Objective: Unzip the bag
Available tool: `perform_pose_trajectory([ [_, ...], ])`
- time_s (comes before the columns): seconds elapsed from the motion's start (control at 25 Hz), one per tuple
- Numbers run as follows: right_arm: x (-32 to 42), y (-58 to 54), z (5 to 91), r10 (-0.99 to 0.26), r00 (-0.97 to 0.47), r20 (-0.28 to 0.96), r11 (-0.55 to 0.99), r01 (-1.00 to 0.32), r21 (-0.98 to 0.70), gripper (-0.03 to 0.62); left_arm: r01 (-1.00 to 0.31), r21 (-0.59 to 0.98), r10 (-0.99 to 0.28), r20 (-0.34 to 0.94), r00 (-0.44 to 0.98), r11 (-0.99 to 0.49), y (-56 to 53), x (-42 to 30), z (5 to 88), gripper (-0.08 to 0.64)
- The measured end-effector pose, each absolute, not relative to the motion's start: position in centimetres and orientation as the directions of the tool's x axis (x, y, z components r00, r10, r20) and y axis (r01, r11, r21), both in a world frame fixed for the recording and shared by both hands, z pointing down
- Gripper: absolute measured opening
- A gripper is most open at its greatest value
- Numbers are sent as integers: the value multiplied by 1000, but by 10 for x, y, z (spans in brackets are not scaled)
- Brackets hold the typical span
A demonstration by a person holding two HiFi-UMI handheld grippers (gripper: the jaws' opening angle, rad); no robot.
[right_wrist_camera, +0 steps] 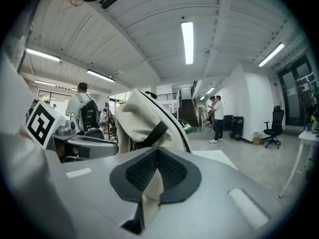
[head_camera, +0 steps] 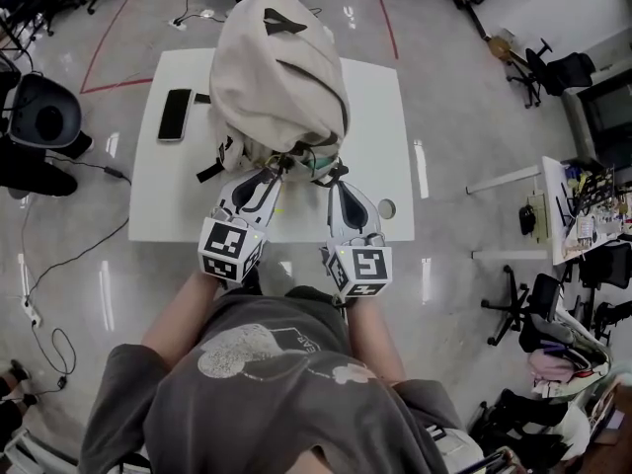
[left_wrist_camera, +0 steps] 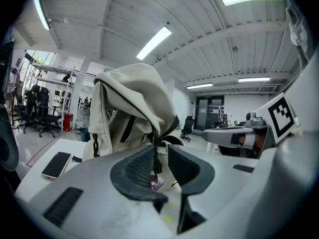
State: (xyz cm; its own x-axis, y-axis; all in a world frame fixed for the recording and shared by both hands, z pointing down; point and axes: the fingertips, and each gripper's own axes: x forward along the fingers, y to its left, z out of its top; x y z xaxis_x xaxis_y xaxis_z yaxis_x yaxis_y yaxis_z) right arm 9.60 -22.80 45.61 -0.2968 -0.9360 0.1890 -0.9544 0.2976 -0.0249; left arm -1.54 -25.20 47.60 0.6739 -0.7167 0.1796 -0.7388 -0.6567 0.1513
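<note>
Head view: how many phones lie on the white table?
1. The phone lies on the table, left of the bag; the bag may hide others.

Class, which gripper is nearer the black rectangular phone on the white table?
Left. In the head view the left gripper is down-right of the black rectangular phone; the right gripper lies farther right.
</note>
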Motion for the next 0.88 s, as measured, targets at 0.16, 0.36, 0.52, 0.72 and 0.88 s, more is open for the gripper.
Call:
perform_pose_trajectory([
  [0.16, 96, -229, 460, -938, -286, 196, 286, -958, -27, 0, -726, 153, -695, 213, 686, -670, -260, -8, 490, 130],
  [0.36, 107, -232, 467, -931, -299, 209, 298, -954, -37, 0, -750, 120, -709, 256, 657, -651, -274, 5, 509, 130],
  [0.52, 121, -237, 467, -921, -323, 218, 320, -946, -48, 0, -775, 105, -727, 288, 624, -624, -282, 14, 516, 130],
  [0.72, 132, -245, 464, -905, -363, 221, 360, -931, -59, 0, -812, 82, -751, 334, 569, -578, -285, 15, 520, 97],
  [0.88, 136, -251, 464, -896, -386, 221, 381, -922, -66, 0, -832, 79, -766, 353, 538, -549, -283, 12, 519, 63],
])
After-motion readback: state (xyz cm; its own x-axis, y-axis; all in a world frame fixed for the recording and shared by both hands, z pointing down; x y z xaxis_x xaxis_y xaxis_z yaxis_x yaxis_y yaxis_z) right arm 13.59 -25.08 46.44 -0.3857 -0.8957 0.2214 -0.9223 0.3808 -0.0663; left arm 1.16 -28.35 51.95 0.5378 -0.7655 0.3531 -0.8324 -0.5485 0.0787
